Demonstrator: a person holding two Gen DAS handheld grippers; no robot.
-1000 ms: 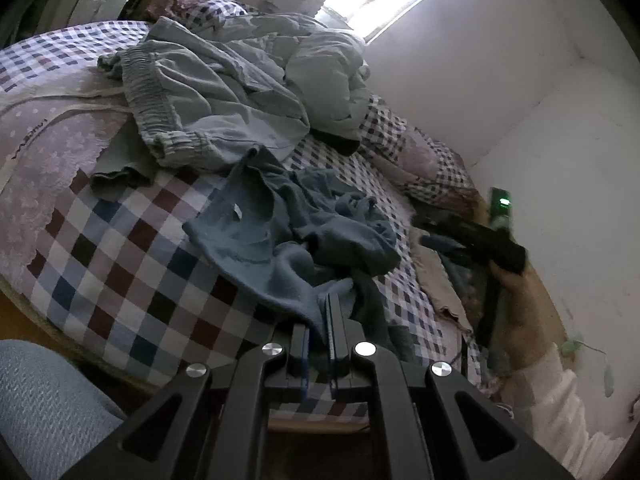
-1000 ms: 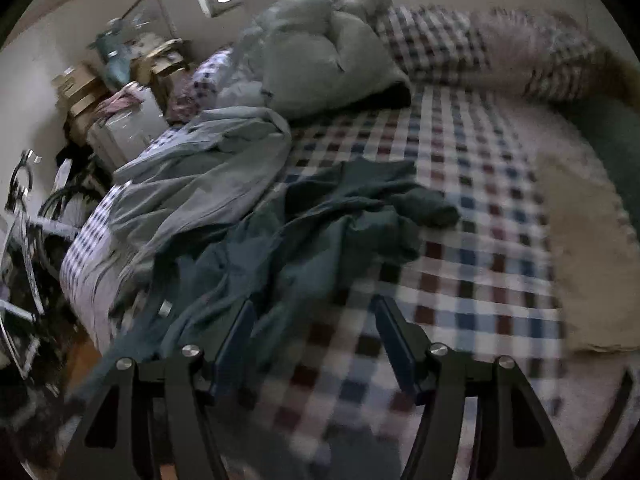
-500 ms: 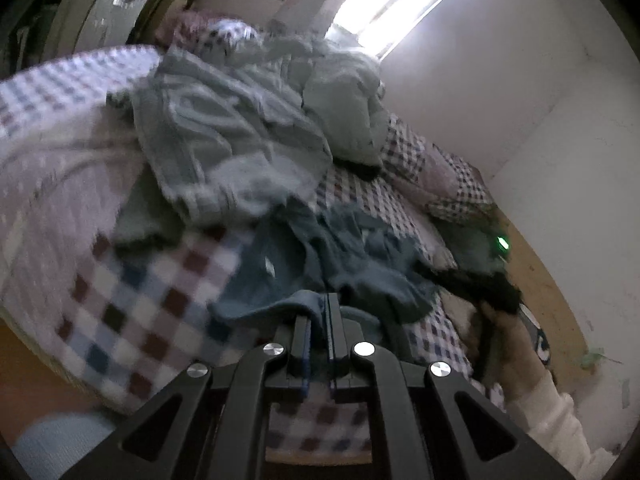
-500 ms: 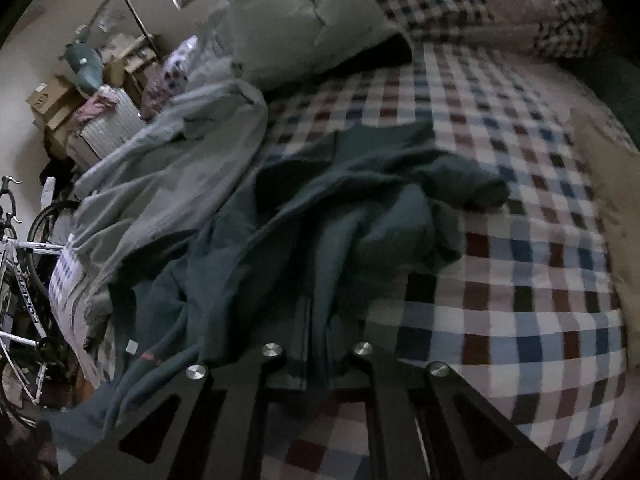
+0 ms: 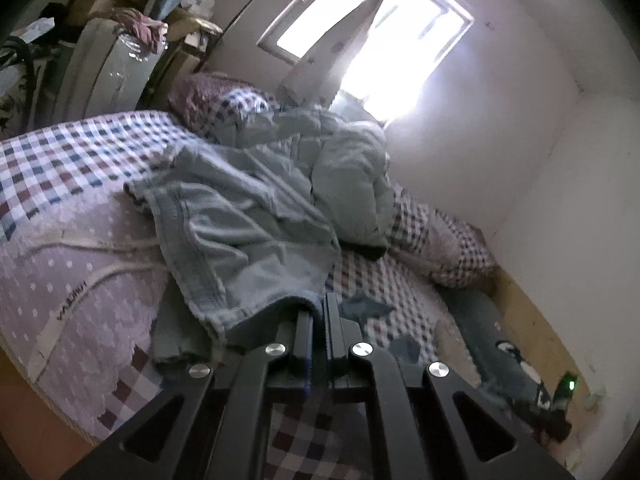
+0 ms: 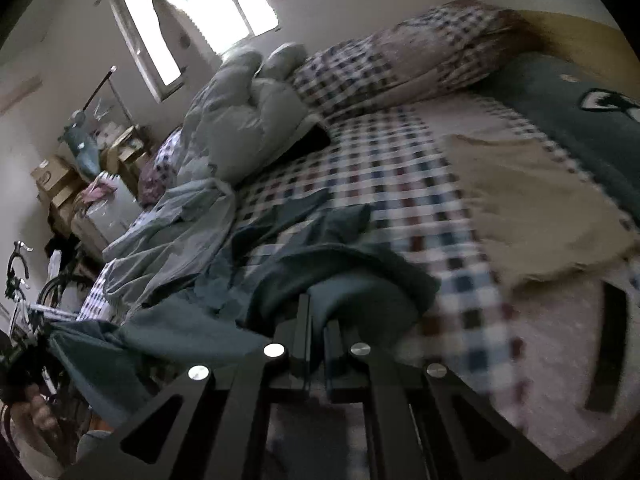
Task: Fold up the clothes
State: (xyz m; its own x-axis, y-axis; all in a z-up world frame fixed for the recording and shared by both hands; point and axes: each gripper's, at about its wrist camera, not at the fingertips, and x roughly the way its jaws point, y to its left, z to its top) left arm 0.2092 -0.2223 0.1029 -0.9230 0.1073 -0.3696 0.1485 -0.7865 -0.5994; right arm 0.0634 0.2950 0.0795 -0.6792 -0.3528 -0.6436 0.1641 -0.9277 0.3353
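Observation:
A dark teal garment (image 6: 340, 276) lies crumpled on the checked bed (image 6: 400, 160). In the right wrist view my right gripper (image 6: 316, 316) is shut on a raised fold of it, and the cloth bulges over the fingertips. From there the garment stretches taut to the lower left, toward a person's hand (image 6: 38, 408). My left gripper (image 5: 318, 310) is shut, with a thin strip of dark cloth between its pads; only scraps of the teal garment (image 5: 368, 308) show past it. The right gripper's body with its green light (image 5: 570, 384) sits at the lower right there.
A light blue garment (image 5: 240, 240) and a pale puffy duvet (image 5: 348, 172) lie heaped mid-bed. A tan cloth (image 6: 540, 200) and a dark green garment (image 6: 580, 120) lie by the checked pillows (image 6: 400, 60). Boxes (image 6: 52, 176) and a bicycle (image 6: 16, 280) stand beside the bed.
My right gripper has gone from open to shut on a fold of the teal garment and swung sideways. The left gripper rose and tilted up, pulling its corner of the garment away.

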